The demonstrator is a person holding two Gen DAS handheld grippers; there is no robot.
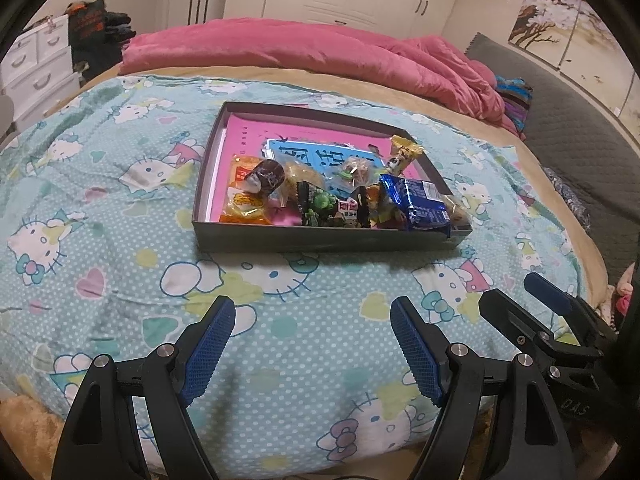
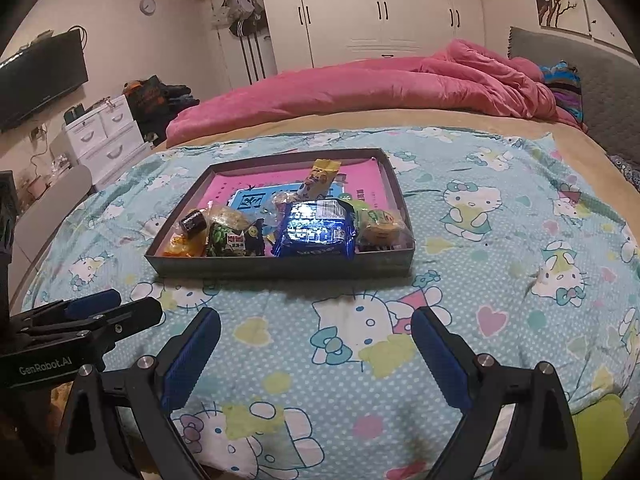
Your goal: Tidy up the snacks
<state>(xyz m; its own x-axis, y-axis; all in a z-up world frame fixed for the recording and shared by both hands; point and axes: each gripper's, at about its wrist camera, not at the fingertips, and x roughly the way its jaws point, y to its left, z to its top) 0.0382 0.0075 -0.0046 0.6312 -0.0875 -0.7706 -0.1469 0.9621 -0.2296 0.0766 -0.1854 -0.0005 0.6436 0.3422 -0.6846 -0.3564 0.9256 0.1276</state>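
A shallow dark box lies on the bed with several snack packets piled at its near side. Among them are a blue cookie pack, an orange packet, a green packet, a round brown snack and a yellow stick packet. My left gripper is open and empty, held above the sheet in front of the box. My right gripper is open and empty beside it. Each gripper shows at the edge of the other's view.
A Hello Kitty sheet covers the bed. A pink quilt is bunched at the far side. A pink and blue booklet lines the box floor. White drawers and wardrobes stand beyond.
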